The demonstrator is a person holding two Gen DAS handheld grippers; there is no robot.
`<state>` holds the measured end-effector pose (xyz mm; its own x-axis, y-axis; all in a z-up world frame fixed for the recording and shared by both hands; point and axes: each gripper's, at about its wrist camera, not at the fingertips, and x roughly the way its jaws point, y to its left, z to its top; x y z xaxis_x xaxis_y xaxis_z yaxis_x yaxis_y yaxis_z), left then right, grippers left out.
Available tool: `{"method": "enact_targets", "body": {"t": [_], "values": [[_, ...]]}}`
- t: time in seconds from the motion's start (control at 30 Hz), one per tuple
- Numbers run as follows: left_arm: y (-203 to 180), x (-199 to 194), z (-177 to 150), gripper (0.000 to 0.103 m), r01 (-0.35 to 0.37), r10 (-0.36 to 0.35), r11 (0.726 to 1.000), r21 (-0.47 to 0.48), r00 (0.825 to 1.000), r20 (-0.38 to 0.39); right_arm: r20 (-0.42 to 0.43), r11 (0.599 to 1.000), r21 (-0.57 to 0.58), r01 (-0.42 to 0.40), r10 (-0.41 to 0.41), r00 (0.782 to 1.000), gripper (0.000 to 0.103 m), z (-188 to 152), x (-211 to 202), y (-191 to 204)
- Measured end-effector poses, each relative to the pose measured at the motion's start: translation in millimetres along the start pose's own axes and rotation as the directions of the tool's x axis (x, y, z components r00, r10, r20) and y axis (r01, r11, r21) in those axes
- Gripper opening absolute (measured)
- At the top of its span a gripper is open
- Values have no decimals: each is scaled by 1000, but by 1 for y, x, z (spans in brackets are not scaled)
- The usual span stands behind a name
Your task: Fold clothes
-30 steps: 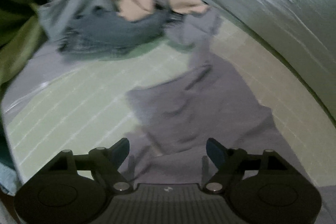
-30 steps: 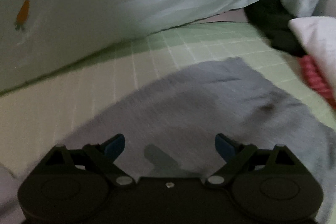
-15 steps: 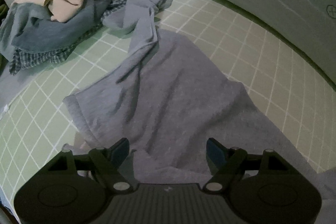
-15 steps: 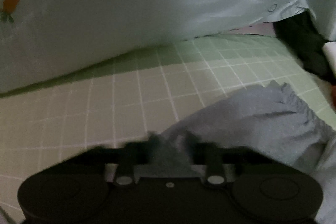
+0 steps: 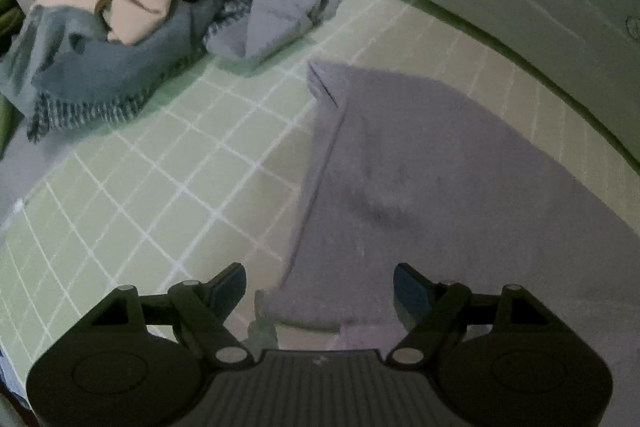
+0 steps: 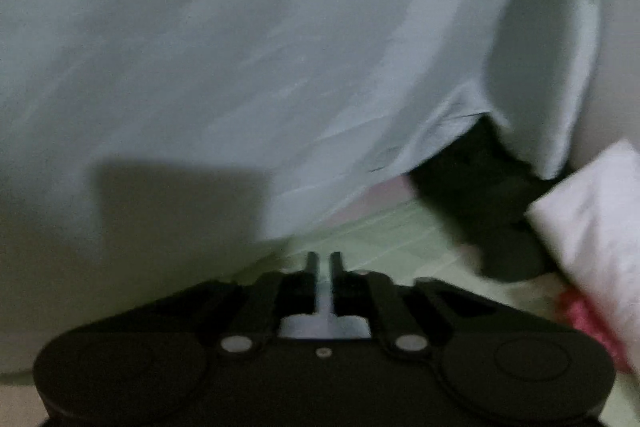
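Note:
A grey garment lies spread on the green checked mat, folded along its left edge. My left gripper is open, hovering just above the garment's near edge. My right gripper is shut, with a thin strip of light grey cloth showing between its fingers; it is raised and points toward a pale sheet. The rest of the garment is out of the right wrist view.
A heap of clothes, beige on blue-grey, sits at the mat's far left. A pale draped sheet bounds the mat's far side. A dark item, a white cloth and something pink lie to the right.
My right gripper closed on the grey garment's edge and lifted it up and over. The garment went from spread and wrinkled to folded with a straight left edge. My left gripper stayed open.

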<state>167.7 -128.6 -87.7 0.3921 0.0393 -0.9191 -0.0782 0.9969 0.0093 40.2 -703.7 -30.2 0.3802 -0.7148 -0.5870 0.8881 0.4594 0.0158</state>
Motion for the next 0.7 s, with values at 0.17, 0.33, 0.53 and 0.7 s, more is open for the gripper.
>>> {"method": "enact_targets", "body": {"t": [0.17, 0.33, 0.53, 0.7], "values": [[-1, -3, -19, 82, 73, -75, 997, -29, 996, -40, -49, 993, -107, -53, 48, 998, 73, -40, -38, -22], [-15, -1, -32, 78, 134, -134, 991, 6, 989, -65, -168, 984, -164, -75, 47, 985, 75, -106, -77, -40], [-15, -8, -38, 6, 103, -102, 993, 55, 994, -35, -238, 992, -97, -78, 53, 970, 75, -148, -121, -63], [45, -40, -20, 5, 12, -7, 999, -40, 993, 116, -238, 995, -74, -63, 44, 970, 75, -159, -148, -79]]}}
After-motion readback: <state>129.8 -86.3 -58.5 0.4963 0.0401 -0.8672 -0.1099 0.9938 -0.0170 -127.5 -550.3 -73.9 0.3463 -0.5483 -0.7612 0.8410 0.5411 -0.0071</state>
